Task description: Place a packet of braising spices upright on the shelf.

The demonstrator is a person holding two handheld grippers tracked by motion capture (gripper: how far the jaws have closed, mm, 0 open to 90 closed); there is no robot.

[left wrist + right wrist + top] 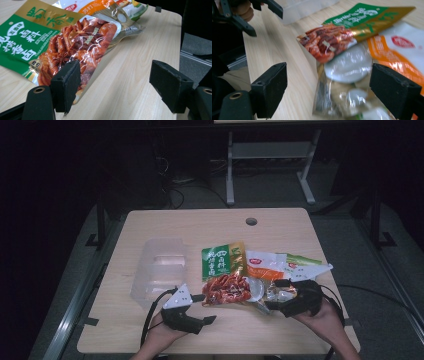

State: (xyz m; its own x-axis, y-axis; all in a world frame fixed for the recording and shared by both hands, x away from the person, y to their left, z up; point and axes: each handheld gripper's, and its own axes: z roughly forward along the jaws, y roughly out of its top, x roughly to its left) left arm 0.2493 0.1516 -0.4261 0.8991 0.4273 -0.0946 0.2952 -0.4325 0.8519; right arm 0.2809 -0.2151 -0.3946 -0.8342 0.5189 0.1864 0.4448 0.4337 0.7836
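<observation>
While both grippers hover low over the table (150, 330), we read the scene from left to right. Farthest left lies a clear plastic tray (159, 270), unoccupied as far as we can tell. Next comes our left gripper (197, 306), its jaws spread apart and holding nothing; in the left gripper view its left pad (66, 83) sits just at the near corner of the red-and-green seasoning packet (62, 47), while the other pad stands over bare wood. That packet (223, 275) lies flat at the table's middle, partly overlapping a clear packet (270, 292) with pale round pieces inside. Behind these we see an orange-and-white packet (265, 265) and a green-and-white packet (305, 267). At the right, our right gripper (280, 296) is likewise released, and in the right gripper view its jaws straddle the clear packet (344, 82), which lies between them ungrasped.

We judge the step in hand to be taking up a packet, probably for the tray. To do it well, we would lower the left gripper so that one pad slides under the packet's free corner, since a flat foil pouch gives little edge to pinch. We would close on the sealed margin rather than the bulging middle, and lift slowly, because the overlapped packets may drag along.
</observation>
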